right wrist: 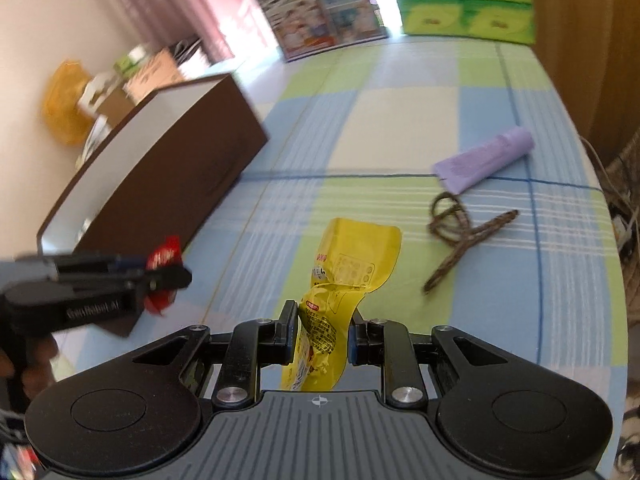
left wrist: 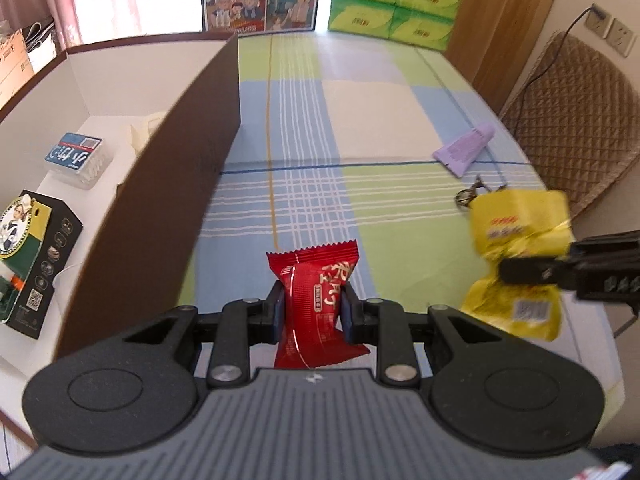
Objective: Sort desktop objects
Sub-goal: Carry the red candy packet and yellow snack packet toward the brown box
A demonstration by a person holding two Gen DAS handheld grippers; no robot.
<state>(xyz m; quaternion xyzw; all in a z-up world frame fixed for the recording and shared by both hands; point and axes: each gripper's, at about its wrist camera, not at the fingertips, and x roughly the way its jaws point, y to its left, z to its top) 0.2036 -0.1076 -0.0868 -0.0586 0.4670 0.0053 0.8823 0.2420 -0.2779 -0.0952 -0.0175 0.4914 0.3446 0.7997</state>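
The brown box is cut off at left; three cartons are seen inside. Right of it, a red packet is clamped by the left gripper, a yellow packet by the right gripper.

The red snack packet is shiny, crinkly plastic foil. The yellow packet is shiny plastic too, smooth and a bit see-through where it bends. The left gripper is dull black plastic with round silver metal pins that shine. The tablecloth is soft woven cloth with checks, and it looks matt. The big box on the left is smooth cardboard, dull brown outside and white inside. The purple tube on the far right is smooth, matt plastic. The brown cord near it looks rough and twisted. The chair back is padded, stitched cloth.
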